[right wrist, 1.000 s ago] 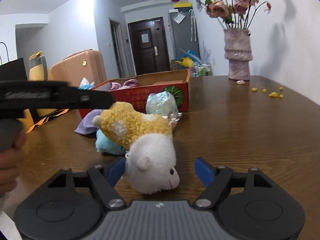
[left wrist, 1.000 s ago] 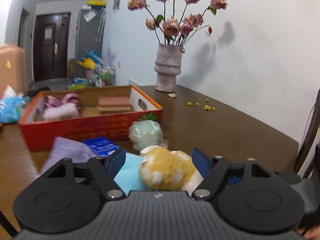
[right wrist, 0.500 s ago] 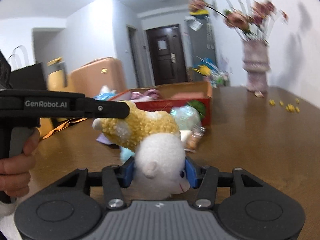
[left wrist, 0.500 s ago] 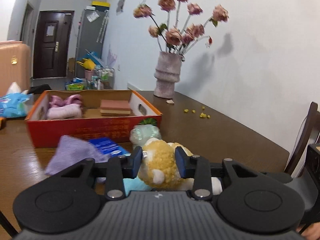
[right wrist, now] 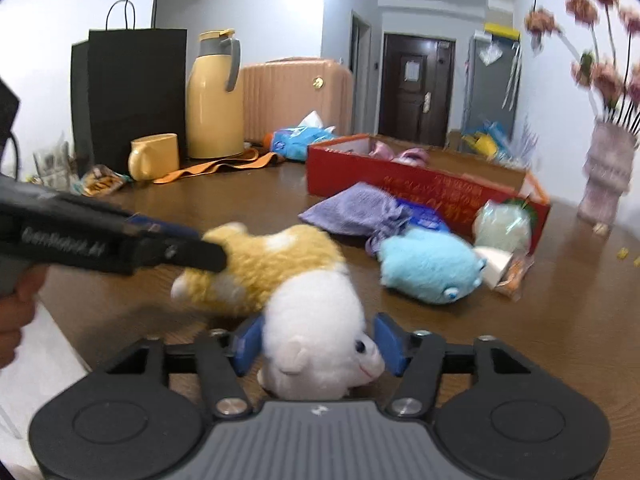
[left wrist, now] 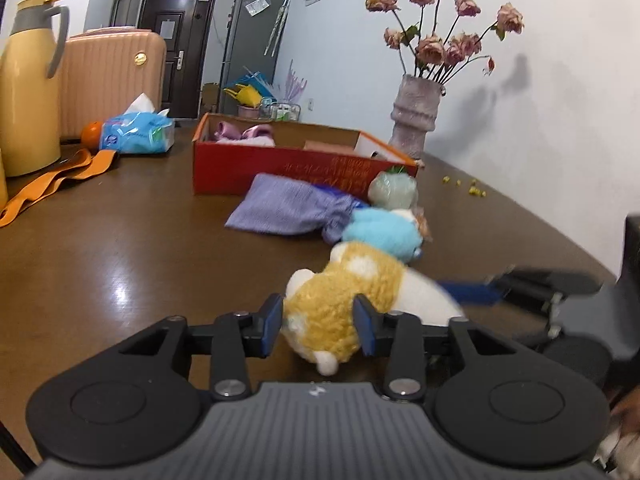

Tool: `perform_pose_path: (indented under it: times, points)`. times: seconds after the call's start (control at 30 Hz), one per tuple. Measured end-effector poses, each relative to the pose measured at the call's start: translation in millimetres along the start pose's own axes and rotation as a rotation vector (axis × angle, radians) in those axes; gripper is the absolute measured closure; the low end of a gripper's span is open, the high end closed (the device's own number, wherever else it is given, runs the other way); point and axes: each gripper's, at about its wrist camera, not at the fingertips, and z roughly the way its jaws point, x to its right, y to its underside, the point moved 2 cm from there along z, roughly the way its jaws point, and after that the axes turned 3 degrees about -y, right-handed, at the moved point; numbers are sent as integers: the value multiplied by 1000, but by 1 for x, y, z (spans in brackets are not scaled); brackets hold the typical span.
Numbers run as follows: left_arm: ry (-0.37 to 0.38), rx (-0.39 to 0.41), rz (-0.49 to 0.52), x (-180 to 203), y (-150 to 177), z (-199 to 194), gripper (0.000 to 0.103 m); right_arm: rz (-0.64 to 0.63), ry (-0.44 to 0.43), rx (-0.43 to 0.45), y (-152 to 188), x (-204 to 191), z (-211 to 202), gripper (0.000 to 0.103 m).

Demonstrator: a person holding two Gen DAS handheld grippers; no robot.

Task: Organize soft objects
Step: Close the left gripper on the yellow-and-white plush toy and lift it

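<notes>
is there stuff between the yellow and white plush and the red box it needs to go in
Yes. The purple cloth, the blue plush and a pale green ball lie on the table between the yellow and white plush and the red box.

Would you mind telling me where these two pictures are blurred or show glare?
Left wrist view: the white head of the yellow and white plush sheep and the right gripper beside it are motion-smeared; ceiling light glares on the brown wooden table. Right wrist view: the left gripper and the dried pink flowers are blurred; the fisheye darkens the corners.
</notes>
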Motion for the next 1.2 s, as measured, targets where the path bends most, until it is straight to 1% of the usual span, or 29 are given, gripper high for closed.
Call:
perform_pose_path:
  times: [0.07,0.2,0.23,0.27,0.33,0.43,0.47,0.5,0.53,0.63,0.67,0.77,0.8,0.83,0.87,0.9,0.93,0.97,1.0,1.07,1.17,1.2]
  points:
    - [7,3,-18,-5,3,-3,56,16,17,16,-2,2,-6,26]
    - [41,13,-47,-11,2,-5,52,93,1,27,-7,15,-13,26]
    - [44,10,-51,-11,1,-4,48,109,-3,28,-8,19,-13,26]
    - [33,7,-60,-12,1,-3,47,123,-11,30,-8,22,-14,26]
    - [-4,3,-88,-14,1,2,47,164,-50,31,-7,28,-11,26]
    - [4,-6,-153,-22,0,7,47,250,-103,11,-5,37,-3,28]
    - [5,-8,-176,-24,-1,8,47,277,-112,10,-4,39,-2,31]
    - [-8,-11,-198,-27,-2,9,47,296,-125,11,-4,41,-1,36]
    - [-19,-14,-219,-29,-3,10,47,308,-147,13,-5,41,-1,39]
    - [-16,-14,-247,-32,-4,11,48,316,-166,11,-4,40,0,45]
    - [-4,-15,-250,-31,-5,11,48,315,-171,7,-3,39,0,48]
    - [38,-34,-261,-29,-3,16,48,316,-170,-6,-2,37,5,48]
    - [36,-40,-257,-27,-3,18,50,319,-171,-6,-1,36,6,49]
    - [36,-38,-253,-26,-2,19,56,324,-174,-6,-2,36,7,49]
    - [50,-28,-246,-24,-3,19,66,323,-174,-6,-2,36,7,51]
    - [55,-21,-239,-23,-4,18,66,317,-173,-4,-3,34,7,54]
    - [48,-11,-232,-21,-4,17,68,306,-168,-1,-5,33,6,55]
    - [46,-3,-222,-20,-6,17,69,300,-171,2,-6,31,5,61]
    - [41,4,-214,-18,-9,18,69,295,-172,8,-9,30,3,62]
    - [56,28,-185,-12,-22,20,69,282,-144,33,-16,31,-1,62]
    - [121,69,-138,-6,-65,30,69,277,-116,82,-36,49,-6,63]
    - [156,81,-120,-3,-86,38,69,282,-107,98,-46,60,-6,64]
